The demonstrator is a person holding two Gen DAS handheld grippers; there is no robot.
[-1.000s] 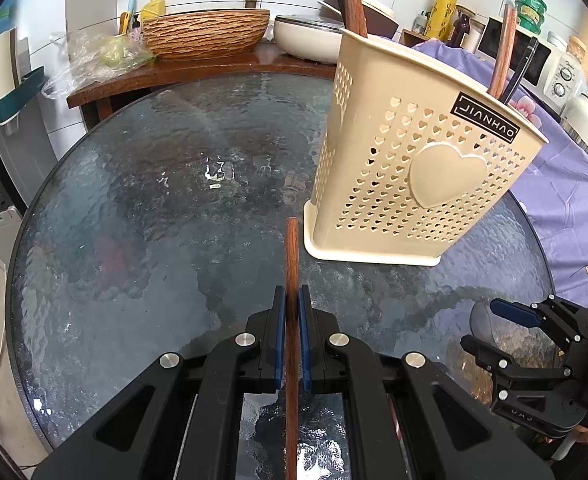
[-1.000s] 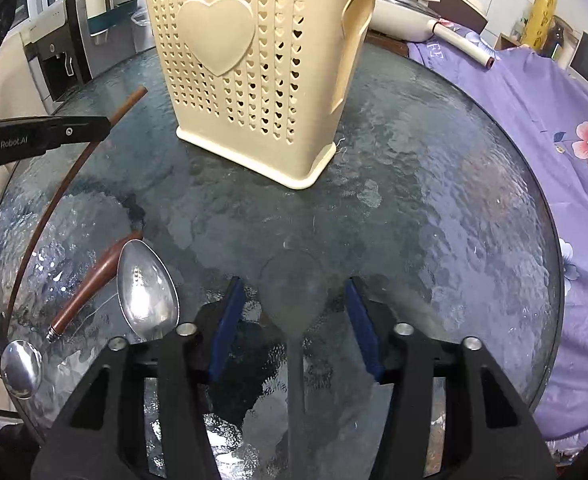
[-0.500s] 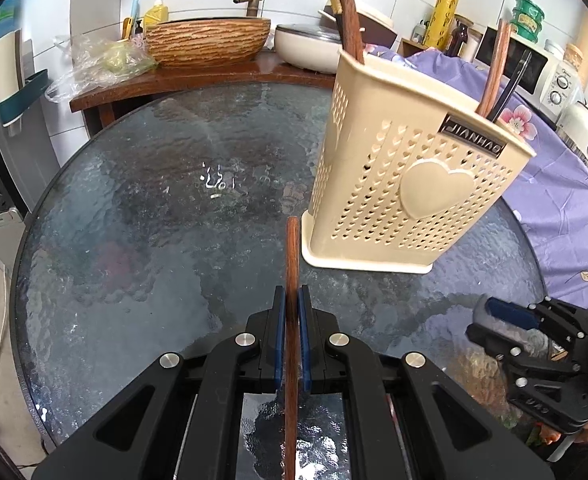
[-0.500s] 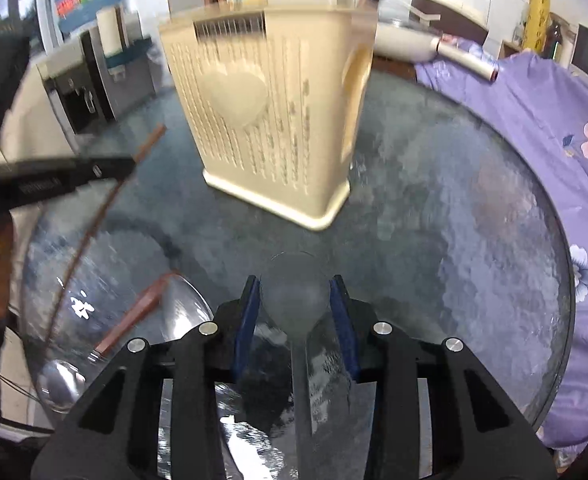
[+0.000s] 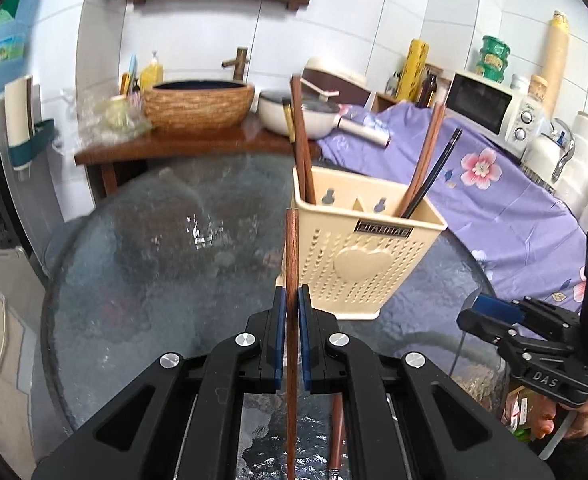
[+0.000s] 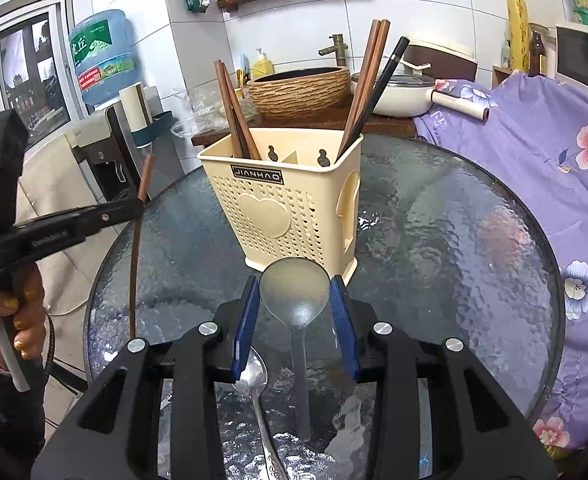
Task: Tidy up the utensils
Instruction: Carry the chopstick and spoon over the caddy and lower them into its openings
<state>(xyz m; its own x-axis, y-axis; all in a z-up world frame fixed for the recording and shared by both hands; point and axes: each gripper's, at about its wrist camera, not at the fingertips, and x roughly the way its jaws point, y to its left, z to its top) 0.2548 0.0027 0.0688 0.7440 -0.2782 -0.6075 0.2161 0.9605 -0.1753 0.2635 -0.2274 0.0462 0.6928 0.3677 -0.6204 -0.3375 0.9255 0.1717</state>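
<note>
A cream perforated utensil holder (image 5: pixel 368 256) (image 6: pixel 289 208) stands on the round glass table (image 5: pixel 153 272) (image 6: pixel 454 248), with several chopsticks leaning inside it. My left gripper (image 5: pixel 291 300) is shut on a brown wooden chopstick (image 5: pixel 291 264), lifted off the table just left of the holder; it also shows in the right wrist view (image 6: pixel 133 212). My right gripper (image 6: pixel 295 292) is shut on the bowl of a translucent grey spoon (image 6: pixel 296 296), raised in front of the holder. A metal spoon (image 6: pixel 253 376) lies on the glass below it.
A brown-handled utensil (image 5: pixel 336 432) lies on the glass under my left gripper. Behind the table are a wooden counter with a woven basin (image 5: pixel 199 106) and a white pan (image 6: pixel 398 96). A purple floral cloth (image 6: pixel 534 152) covers the right side. A person's hand (image 6: pixel 17 320) holds the left gripper.
Both grippers rose off the table and tilted up. The right jaws closed on the grey spoon's bowl and lifted it. The left kept its hold on the chopstick.
</note>
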